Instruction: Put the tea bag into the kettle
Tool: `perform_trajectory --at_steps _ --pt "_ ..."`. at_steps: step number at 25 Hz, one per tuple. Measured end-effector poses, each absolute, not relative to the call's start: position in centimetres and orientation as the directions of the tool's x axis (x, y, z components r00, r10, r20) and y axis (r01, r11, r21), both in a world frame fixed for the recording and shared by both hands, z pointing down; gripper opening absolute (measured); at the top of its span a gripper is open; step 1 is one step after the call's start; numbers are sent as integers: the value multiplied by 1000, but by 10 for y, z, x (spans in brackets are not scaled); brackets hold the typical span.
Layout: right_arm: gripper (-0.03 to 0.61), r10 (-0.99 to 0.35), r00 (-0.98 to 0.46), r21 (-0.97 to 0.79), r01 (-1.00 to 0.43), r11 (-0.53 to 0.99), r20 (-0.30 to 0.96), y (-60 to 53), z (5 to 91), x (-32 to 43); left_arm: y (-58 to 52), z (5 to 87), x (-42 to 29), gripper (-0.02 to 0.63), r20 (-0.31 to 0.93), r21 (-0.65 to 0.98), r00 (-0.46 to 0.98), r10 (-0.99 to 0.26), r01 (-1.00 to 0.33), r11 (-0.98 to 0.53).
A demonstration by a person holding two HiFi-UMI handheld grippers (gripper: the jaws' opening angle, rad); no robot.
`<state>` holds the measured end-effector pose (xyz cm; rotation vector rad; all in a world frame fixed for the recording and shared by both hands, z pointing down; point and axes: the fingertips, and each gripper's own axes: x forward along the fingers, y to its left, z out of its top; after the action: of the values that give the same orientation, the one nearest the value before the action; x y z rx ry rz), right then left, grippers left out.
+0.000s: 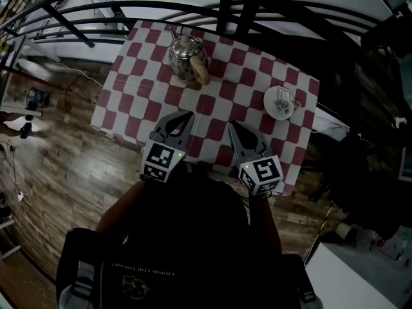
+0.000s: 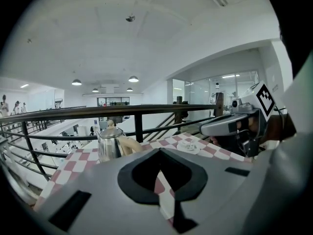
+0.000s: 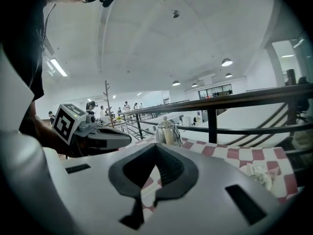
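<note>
**Start Position: Both Grippers Closed and Empty, Tea Bag Not Yet Picked Up**

**Step in hand.** The task appears to be at its opening step, with the approach not yet begun. In the head view, the left gripper point(image 1: 185, 114) and the right gripper point(image 1: 233, 124) sit side by side at lower centre, over the near edge of the checked table point(image 1: 129, 108). Each gripper view shows its own jaws brought fully together with nothing between them. Neither gripper touches any task item.

**Location of task items.**
- The tea bag point(image 1: 281, 99) lies on a white saucer point(image 1: 268, 105) at the right of the frame, well apart from both grippers.
- The kettle point(image 1: 187, 60) stands at upper centre, beyond the grippers and well apart from the saucer.

**Appearance.** The tea bag is a small, pale, crumpled item. It is too small here to make out a string or tag. The kettle is polished metal with a cream handle. Its knobbed lid seems to be in place.

**Next move (judgement).**
1. Open the right gripper, the nearer one, and advance it to the saucer.
2. Close it on the tea bag lightly, as the bag looks soft.
3. Use the left gripper to lift the kettle lid, which likely has to come off before the drop.
</note>
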<state>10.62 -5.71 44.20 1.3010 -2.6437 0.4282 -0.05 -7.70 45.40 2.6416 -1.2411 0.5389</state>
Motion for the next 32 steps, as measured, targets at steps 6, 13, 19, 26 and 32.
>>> perform_trajectory --at_steps 6,13,19,26,32 --pt "15 -730 -625 -191 -780 596 278 -39 447 93 -63 456 4 6 404 12 600 -691 -759 -651" --pt "15 -715 -629 -185 -776 603 306 -25 451 83 -52 459 1 6 413 20 615 -672 -744 -668" --pt "15 -735 -605 -177 -795 580 306 -13 446 77 -34 460 -9 6 417 31 627 -658 -733 -680" --pt "15 -753 -579 -173 -814 555 311 11 439 63 -12 453 -31 6 406 31 631 -662 -733 -680" --pt "15 -761 -571 -166 -820 548 309 29 435 51 9 453 -44 6 403 41 636 -659 -731 -681"
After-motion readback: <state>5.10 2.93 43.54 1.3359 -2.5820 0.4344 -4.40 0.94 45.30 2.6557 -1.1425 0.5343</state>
